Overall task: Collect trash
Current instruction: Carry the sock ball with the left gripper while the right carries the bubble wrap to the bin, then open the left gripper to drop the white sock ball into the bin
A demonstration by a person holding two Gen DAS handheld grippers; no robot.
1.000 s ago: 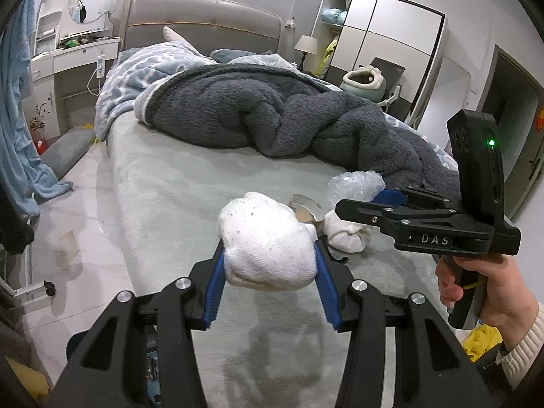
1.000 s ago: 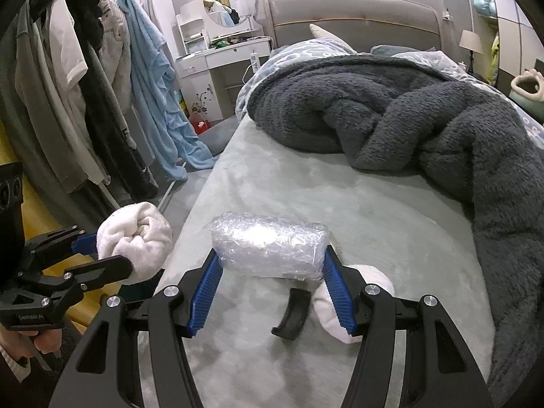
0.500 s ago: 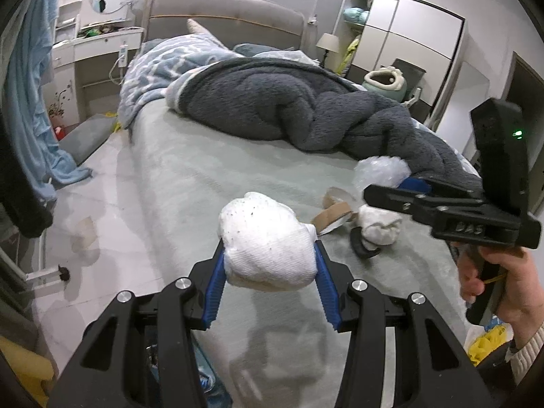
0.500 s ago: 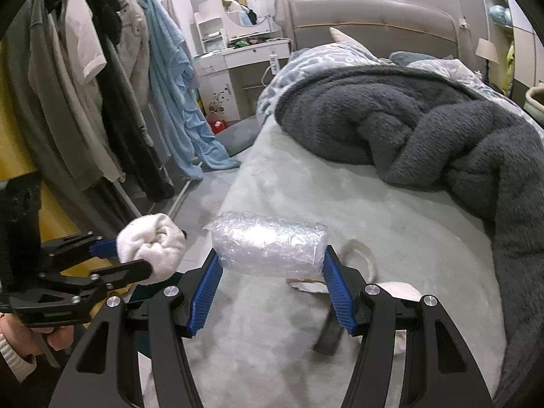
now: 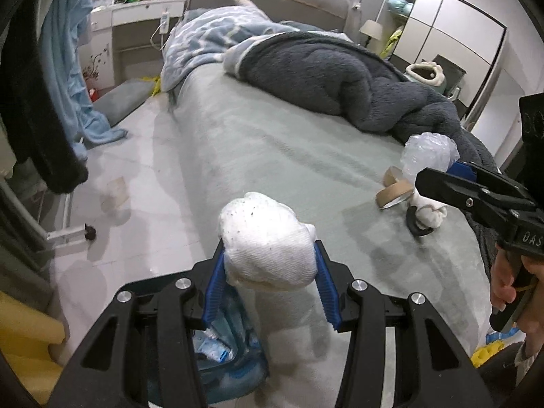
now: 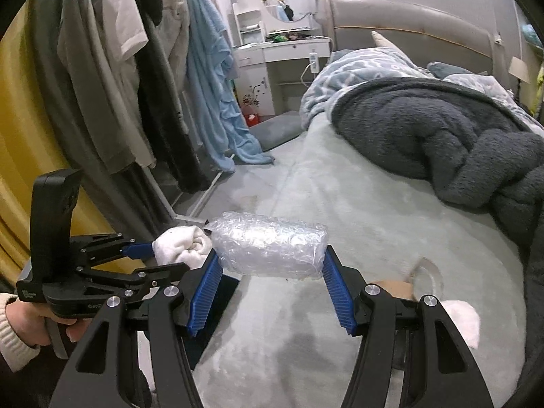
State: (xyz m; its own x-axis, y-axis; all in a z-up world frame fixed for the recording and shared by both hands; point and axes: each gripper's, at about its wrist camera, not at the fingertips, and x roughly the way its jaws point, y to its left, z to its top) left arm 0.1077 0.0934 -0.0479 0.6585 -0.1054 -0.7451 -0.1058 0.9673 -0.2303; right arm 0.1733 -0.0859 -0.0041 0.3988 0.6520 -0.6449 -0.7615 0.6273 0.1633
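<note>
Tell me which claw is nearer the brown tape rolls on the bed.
Right. The right claw, shut on a bubble-wrap wad, hangs just beside the tape rolls. The left claw, shut on a white cloth wad, sits off at the bed's edge.

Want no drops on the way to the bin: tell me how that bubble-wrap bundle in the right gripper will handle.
The bubble-wrap bundle looks light and squashy, so the right gripper probably dents it. Its glossy film may slip. Its rounded roll shape would likely roll on the bed.

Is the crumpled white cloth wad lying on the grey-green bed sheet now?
No, the crumpled white cloth wad is clamped between the blue-padded jaws of the left gripper, raised above the bed edge.
</note>
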